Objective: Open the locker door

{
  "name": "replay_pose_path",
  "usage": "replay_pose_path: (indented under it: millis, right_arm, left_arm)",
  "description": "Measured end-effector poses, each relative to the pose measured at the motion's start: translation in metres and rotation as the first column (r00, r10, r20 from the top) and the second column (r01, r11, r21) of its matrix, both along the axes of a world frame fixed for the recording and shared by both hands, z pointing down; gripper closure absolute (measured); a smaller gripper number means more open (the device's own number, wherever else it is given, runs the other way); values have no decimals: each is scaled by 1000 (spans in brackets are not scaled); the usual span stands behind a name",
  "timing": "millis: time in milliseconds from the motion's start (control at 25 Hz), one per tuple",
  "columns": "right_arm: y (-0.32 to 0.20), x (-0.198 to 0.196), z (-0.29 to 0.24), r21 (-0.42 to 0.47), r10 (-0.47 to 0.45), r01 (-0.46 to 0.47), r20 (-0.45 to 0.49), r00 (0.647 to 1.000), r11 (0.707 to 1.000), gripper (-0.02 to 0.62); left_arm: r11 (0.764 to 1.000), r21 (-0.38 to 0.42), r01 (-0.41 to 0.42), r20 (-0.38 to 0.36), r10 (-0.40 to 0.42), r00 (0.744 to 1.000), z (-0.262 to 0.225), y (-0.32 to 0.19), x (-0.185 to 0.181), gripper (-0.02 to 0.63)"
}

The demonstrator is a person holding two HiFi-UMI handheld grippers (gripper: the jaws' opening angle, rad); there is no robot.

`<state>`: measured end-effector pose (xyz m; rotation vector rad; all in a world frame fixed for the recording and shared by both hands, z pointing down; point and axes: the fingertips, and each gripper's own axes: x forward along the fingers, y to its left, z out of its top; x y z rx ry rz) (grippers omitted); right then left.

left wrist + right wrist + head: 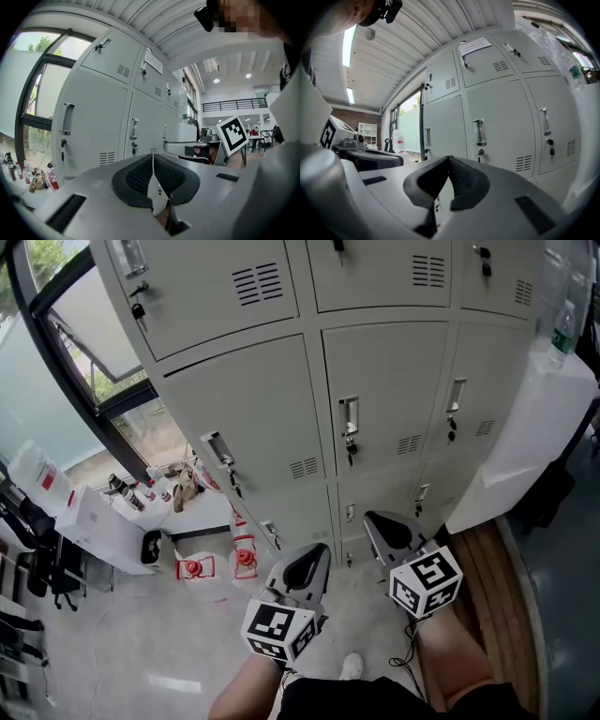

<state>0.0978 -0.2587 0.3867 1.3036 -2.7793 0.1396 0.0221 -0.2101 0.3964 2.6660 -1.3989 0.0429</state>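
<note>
A: How do the tongs stand?
B: Both closed on nothing. The left gripper (153,158) has its pads pressed together, and the right gripper (449,160) is the same. They're held level, side by side.
A: And the lockers?
B: The lockers (244,409) stand ahead of both, well apart from them. Every door in view is shut. The middle door (394,390) has its handle (349,415) upright at its left edge, with a key (351,451) hanging just below.
A: Anything beside them?
B: A window (94,343) on the left, and under it a low table (202,514) with bottles (141,493)
</note>
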Motion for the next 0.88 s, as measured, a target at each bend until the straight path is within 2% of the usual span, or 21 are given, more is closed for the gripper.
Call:
replay_pose_path:
  millis: [440, 880]
  right_arm:
    - [-27, -1, -18, 24, 28, -28, 6, 1000, 999, 541]
    - [-89, -15, -23, 25, 113, -113, -8, 994, 993, 541]
  left_arm:
    - [999, 30, -40, 0, 40, 999, -17, -24, 7, 583]
    - [992, 39, -119, -8, 119, 993, -20, -71, -7, 583]
